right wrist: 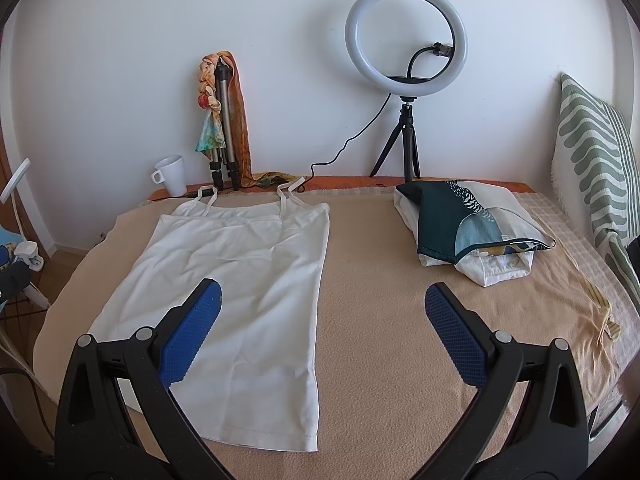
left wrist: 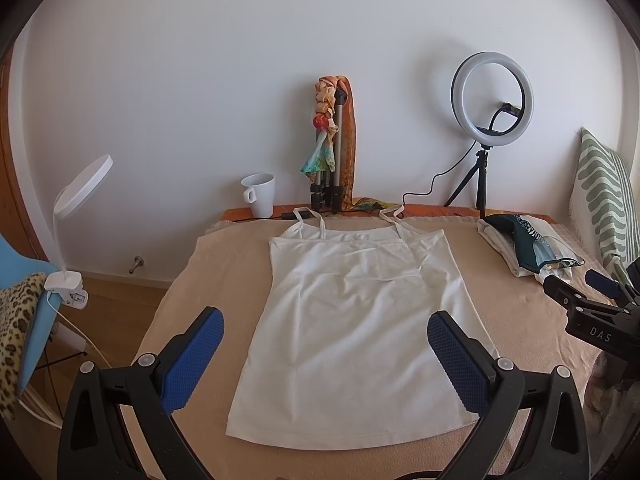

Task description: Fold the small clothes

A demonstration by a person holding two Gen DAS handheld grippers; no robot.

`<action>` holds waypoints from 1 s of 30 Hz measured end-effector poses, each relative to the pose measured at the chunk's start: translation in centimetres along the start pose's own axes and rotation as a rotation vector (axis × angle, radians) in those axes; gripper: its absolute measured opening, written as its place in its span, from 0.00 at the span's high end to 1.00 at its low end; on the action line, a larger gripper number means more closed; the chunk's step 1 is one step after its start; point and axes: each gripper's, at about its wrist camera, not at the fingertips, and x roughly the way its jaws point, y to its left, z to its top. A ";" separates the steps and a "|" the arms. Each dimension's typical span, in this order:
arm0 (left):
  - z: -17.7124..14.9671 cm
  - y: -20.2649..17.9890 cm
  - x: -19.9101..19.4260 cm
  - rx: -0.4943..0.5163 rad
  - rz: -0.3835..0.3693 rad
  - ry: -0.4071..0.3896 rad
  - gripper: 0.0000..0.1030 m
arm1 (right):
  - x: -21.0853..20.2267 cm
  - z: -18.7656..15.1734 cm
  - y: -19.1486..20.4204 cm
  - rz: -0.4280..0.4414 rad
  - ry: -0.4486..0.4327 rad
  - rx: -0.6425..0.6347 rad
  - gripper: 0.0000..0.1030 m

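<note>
White camisole (left wrist: pixel 356 320), thin straps and all, lies spread flat on the beige blanket (left wrist: pixel 520 320) that covers the bed, straps pointing toward the far wall and hem nearest the person. Both tools hover above it with nothing in them: the left gripper (left wrist: pixel 326 354) hangs over the lower half of the top with its blue pads spread wide apart, and the right gripper (right wrist: pixel 322 334) sits just beside the garment's right edge, equally released, one finger over the cloth and the other over bare blanket. Off to the right rests a pile of folded clothes (right wrist: pixel 472 232), a dark teal piece on top. Against the wall stand a ring light (right wrist: pixel 406 32) on a small tripod, a white mug (right wrist: pixel 172 174), and a folded tripod (right wrist: pixel 224 120) draped with colourful scarves.
</note>
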 end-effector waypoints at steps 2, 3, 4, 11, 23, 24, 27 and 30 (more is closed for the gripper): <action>0.1 0.0 0.0 0.000 0.001 0.000 0.00 | 0.0 0.0 0.0 0.000 -0.001 -0.001 0.00; 0.1 0.1 0.0 0.000 0.000 0.000 0.00 | 0.0 0.0 0.0 0.001 0.000 -0.001 0.00; 0.0 0.1 -0.1 -0.002 0.000 -0.002 0.00 | 0.0 -0.1 0.0 0.001 -0.001 -0.001 0.00; 0.0 0.2 -0.1 -0.002 0.000 -0.004 0.00 | 0.1 -0.1 0.0 -0.001 0.001 -0.003 0.00; -0.1 0.4 -0.3 -0.002 -0.001 -0.006 0.00 | 0.1 -0.1 0.1 -0.001 0.001 -0.005 0.00; -0.1 0.3 -0.3 -0.002 0.001 -0.007 0.00 | 0.1 -0.1 0.1 -0.002 0.001 -0.005 0.00; 0.0 0.4 -0.3 -0.002 0.001 -0.007 0.00 | 0.1 -0.1 0.1 -0.001 0.001 -0.005 0.00; 0.0 0.4 -0.3 -0.002 0.001 -0.006 0.00 | 0.1 0.0 0.2 -0.001 0.002 -0.006 0.00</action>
